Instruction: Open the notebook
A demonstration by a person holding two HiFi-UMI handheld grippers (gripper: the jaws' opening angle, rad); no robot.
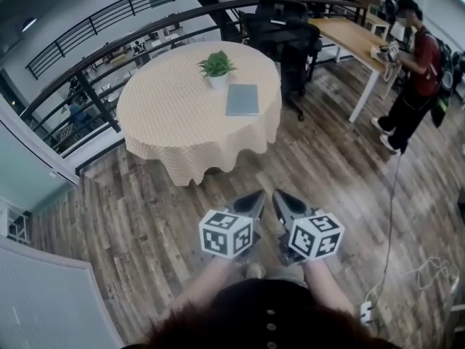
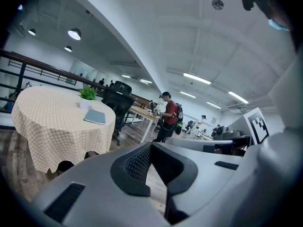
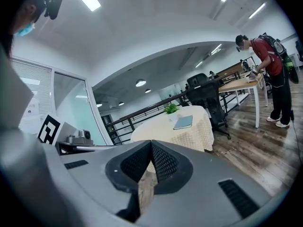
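A closed blue-grey notebook lies flat on a round table with a yellow checked cloth, just right of a small potted plant. Both grippers hang over the wooden floor, well short of the table and side by side. My left gripper is shut with nothing in it. My right gripper is shut and empty too. In the left gripper view the notebook shows far off beyond the closed tips of the left gripper. In the right gripper view the notebook lies past the closed right gripper.
Black office chairs stand behind the table, beside a long wooden desk. A person stands at the desk's end. A railing curves round the table's far side. A cable runs across the floor on the right.
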